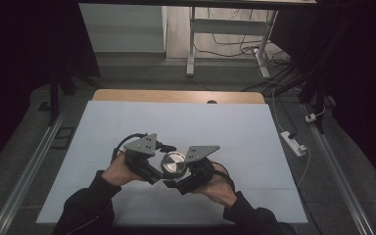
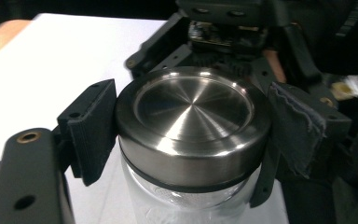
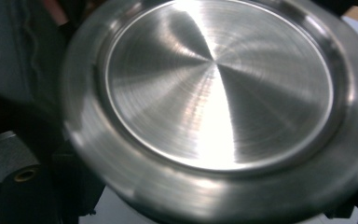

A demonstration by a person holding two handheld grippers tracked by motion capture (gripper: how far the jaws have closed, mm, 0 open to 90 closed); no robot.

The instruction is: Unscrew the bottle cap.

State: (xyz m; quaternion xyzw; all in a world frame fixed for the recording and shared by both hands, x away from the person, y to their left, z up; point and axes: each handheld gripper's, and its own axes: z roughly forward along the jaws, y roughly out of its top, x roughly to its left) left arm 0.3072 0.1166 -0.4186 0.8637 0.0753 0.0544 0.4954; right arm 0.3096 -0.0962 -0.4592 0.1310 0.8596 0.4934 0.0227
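Jar lid (image 2: pixel 193 119), a round disc of brushed steel with a raised rim and a dark seal ring under it, sits on top of a clear glass jar (image 2: pixel 186 200) just in front of me, near my edge of the white table cover (image 1: pixel 225 127). From the high view the lid (image 1: pixel 174 163) shows between my two hands, with both claws meeting at it from either side.

My left claw (image 2: pixel 186 126) is clenched on the lid: one ribbed black pad (image 2: pixel 93 130) presses flat against the lid's side wall at the left of the left gripper view, and the other pad, wrapped in wrinkled grey cloth (image 2: pixel 296 126), presses against the opposite side. In the high view this claw (image 1: pixel 152 169) comes in from the left, its grey three-cornered plate (image 1: pixel 143 143) tilted toward the jar.

My right claw (image 1: pixel 183 178) comes in from the right and low beside the jar, its jaws drawn fully together; what they pinch I cannot tell. In the right gripper view the lid (image 3: pixel 219 93) looms very close, tilted and a little blurred.

A strip of wooden tabletop (image 1: pixel 176 95) shows past the cover's far edge.
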